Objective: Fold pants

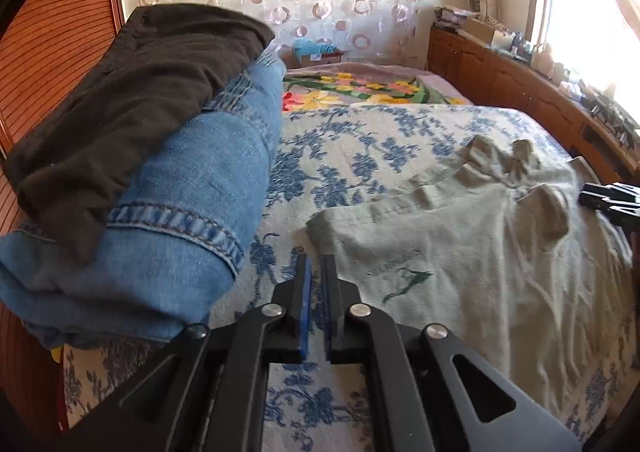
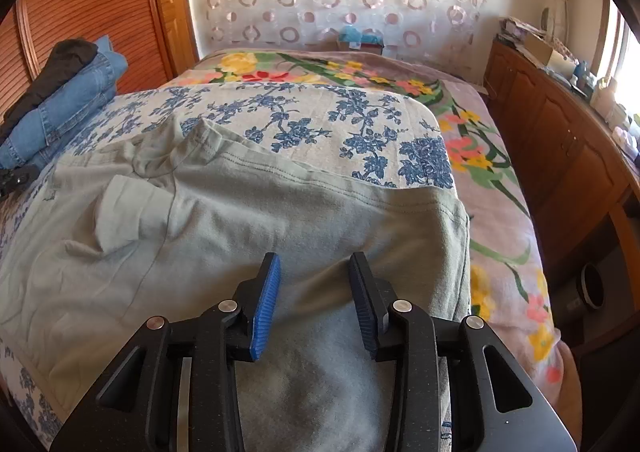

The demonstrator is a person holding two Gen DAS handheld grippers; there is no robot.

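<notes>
Pale green pants (image 2: 248,220) lie spread and rumpled on the blue-flowered bedspread (image 2: 304,120); they also show in the left wrist view (image 1: 472,252). My left gripper (image 1: 317,264) is shut and empty, just above the bedspread near the pants' left corner. My right gripper (image 2: 314,266) is open over the near part of the pants, with fabric between the blue pads (image 2: 266,300), not pinched. The right gripper's tip shows at the right edge of the left wrist view (image 1: 612,200).
A stack of folded blue jeans (image 1: 192,204) with a dark garment (image 1: 128,108) on top sits at the bed's left side, against a wooden louvred door (image 2: 92,8). A colourful flowered blanket (image 2: 492,172) covers the far and right bed. A wooden cabinet (image 2: 560,140) runs along the right.
</notes>
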